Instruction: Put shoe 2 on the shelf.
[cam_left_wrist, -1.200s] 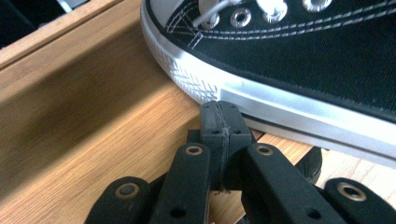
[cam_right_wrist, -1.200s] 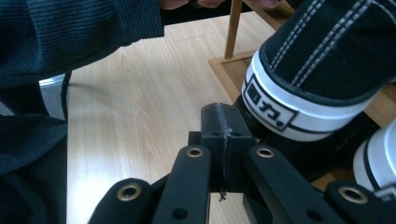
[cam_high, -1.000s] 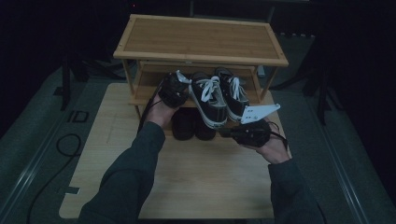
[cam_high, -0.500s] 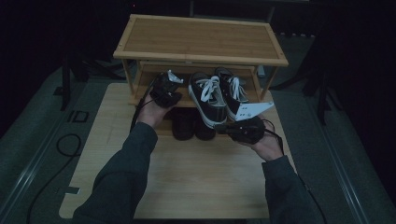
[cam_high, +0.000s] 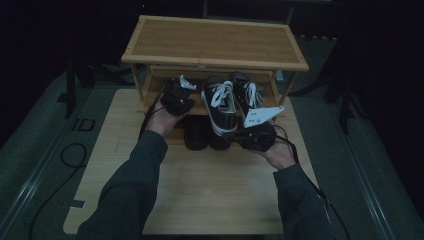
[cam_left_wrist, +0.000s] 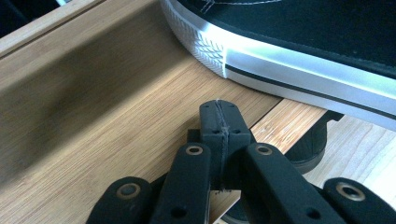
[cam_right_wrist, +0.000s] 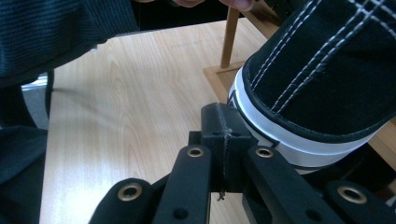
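A pale wooden table (cam_high: 210, 195) is carrying a two-tier bamboo shoe rack (cam_high: 215, 42) at its far edge. The rack's lower shelf (cam_left_wrist: 107, 126) is running below the broad top board, and a pair of black canvas sneakers with white laces is sitting on it, heels toward the person. The nearer sneaker (cam_high: 220, 107) is jutting out over the shelf's front edge; the second sneaker (cam_high: 245, 92) is lying just beside it, to the right. Beneath the shelf, a pair of darker shoes (cam_high: 197, 132) is resting on the table.

The person's sleeved forearms are entering from the bottom of the high view. The right gripper (cam_right_wrist: 223, 122) is being held at the heel of the nearer sneaker, its tongs pressed fully together with nothing between them; in the right gripper view their tip is lying against the white rubber sole band (cam_right_wrist: 280, 135), though true contact cannot be told. The left gripper (cam_left_wrist: 219, 119) is hovering over the lower shelf just left of the same sneaker, near its white ribbed sole edge (cam_left_wrist: 210, 46) but apart from it, its tongs likewise pressed together and gripping nothing.
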